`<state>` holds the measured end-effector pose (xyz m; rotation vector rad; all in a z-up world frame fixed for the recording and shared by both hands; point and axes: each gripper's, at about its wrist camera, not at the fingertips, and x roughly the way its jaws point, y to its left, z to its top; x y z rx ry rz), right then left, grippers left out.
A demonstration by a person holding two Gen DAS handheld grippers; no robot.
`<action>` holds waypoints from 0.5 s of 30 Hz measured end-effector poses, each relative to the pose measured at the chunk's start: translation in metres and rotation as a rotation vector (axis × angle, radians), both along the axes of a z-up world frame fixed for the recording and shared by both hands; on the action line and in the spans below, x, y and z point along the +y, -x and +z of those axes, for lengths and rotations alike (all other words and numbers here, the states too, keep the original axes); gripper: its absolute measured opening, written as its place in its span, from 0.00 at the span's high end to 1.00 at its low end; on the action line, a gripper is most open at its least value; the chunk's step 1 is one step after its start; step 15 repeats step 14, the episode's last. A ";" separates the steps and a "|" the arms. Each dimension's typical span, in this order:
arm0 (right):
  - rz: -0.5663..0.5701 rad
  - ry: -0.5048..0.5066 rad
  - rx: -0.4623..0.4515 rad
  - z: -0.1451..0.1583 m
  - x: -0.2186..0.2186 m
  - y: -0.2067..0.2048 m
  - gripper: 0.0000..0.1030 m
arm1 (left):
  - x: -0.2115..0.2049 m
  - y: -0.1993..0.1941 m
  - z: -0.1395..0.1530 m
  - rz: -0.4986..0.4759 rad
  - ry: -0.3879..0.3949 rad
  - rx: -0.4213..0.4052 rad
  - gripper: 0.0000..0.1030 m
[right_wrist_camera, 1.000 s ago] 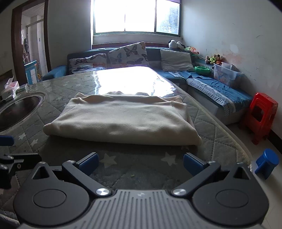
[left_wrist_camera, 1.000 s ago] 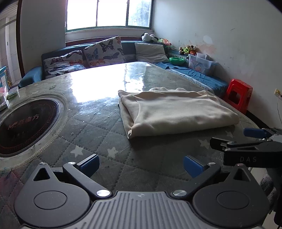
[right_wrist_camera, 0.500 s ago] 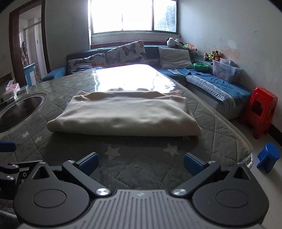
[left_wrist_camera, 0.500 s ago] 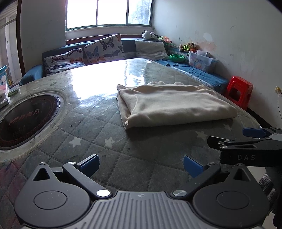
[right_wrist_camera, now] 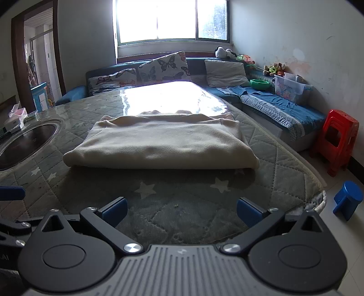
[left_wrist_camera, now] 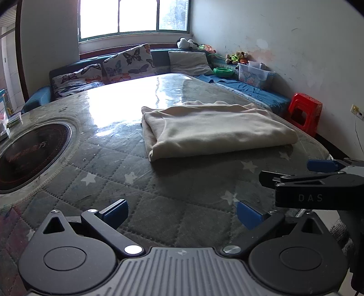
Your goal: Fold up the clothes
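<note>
Daylight from the window [right_wrist_camera: 171, 20] is glaring off the far half of the bench [left_wrist_camera: 118, 164], whose quilted grey cover with white stars is lying under a clear sheet. A folded cream garment [left_wrist_camera: 216, 129] is resting flat on the bench, toward its right edge, with its thick folded edge facing the cameras. A round dark cooktop [left_wrist_camera: 31, 152] is sitting in the bench surface well to the left of the garment.

Both tongs are hovering over the near edge of the bench, apart from the garment. The left tongs [left_wrist_camera: 182, 213] are standing spread wide, with nothing between the 2 blue pads. The right tongs [right_wrist_camera: 182, 210] are likewise spread wide and holding nothing; in the left wrist view they [left_wrist_camera: 314, 173] are showing side-on at the right.

Beyond the bench, butterfly cushions [right_wrist_camera: 163, 67] are leaning on a blue sofa, and a red stool [right_wrist_camera: 336, 141] is standing by the wall.
</note>
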<state>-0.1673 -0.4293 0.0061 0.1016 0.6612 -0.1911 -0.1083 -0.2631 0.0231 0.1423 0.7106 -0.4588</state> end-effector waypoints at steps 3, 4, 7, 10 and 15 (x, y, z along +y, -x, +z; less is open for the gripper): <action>0.002 -0.001 -0.001 0.000 0.000 0.001 0.00 | -0.001 0.002 0.001 -0.005 -0.002 -0.003 0.00; 0.002 -0.002 -0.001 0.000 0.000 0.002 0.00 | -0.002 0.003 0.001 -0.007 -0.002 -0.003 0.00; 0.001 -0.007 -0.002 0.001 -0.001 0.004 0.00 | -0.002 0.004 0.001 -0.006 -0.003 -0.005 0.00; 0.000 -0.013 -0.003 0.001 -0.002 0.005 0.00 | -0.003 0.006 0.001 -0.008 -0.004 -0.007 0.00; 0.001 -0.015 -0.005 0.002 -0.002 0.007 0.00 | -0.004 0.006 0.001 -0.009 -0.007 0.000 0.00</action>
